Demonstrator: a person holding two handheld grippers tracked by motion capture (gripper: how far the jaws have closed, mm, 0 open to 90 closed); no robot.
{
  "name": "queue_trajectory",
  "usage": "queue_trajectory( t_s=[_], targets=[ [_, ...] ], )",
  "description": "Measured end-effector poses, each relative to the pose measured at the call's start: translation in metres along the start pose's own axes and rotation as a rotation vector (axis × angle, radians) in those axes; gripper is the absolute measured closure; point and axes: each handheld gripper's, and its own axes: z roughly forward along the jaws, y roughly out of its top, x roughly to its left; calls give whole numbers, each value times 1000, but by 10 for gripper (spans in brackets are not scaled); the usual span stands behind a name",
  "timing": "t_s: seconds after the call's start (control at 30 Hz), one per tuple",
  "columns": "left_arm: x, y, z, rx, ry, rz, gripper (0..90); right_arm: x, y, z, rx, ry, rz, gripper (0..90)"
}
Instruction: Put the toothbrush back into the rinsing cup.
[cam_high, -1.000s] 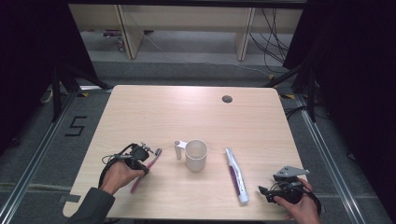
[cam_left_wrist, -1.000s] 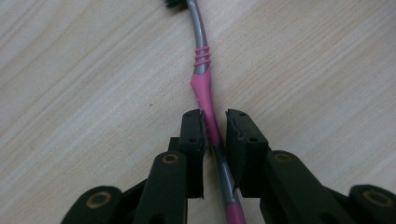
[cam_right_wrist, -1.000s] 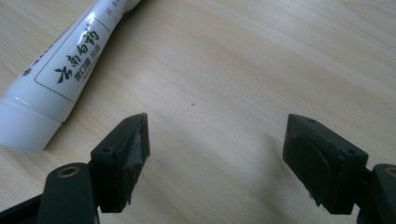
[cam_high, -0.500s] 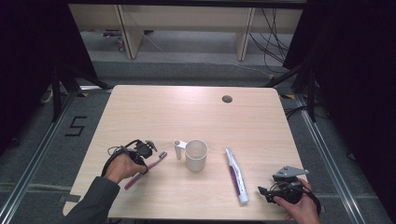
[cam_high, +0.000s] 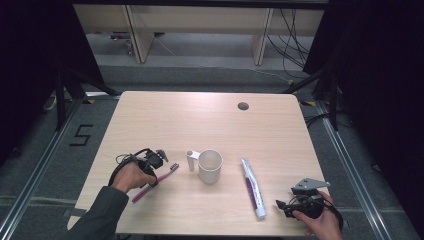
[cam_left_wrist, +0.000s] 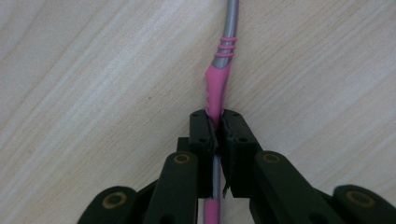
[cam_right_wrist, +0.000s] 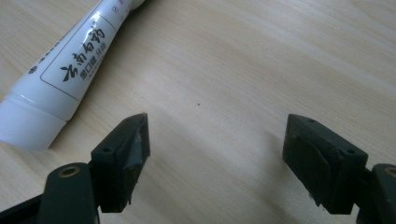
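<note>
partly hidden: toothbrush (cam_left_wrist: 217, 88) handle (left claw (cam_left_wrist: 215, 122) clamped).

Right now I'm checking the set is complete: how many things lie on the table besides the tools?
3: a toothbrush at the left, clamped in the left tool; a mug in the middle; a toothpaste tube right of the mug.
</note>
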Motion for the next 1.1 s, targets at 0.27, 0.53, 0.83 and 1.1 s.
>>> queue_trajectory(
  t_s=[0.27,0.53,0.83,1.1],
  targets=[
    [4,-3,-10,-69,-1,52,835,-4,2,-2,22,3,-33,238],
    [13,-15,-31,-227,1,22,835,-5,2,-2,10,2,-38,238],
    [8,-25,-49,-487,-5,-20,835,-3,2,-4,23,2,7,240],
    [-3,-33,-52,-690,-44,-46,835,-3,1,-1,-6,-4,-4,240]
  ],
)
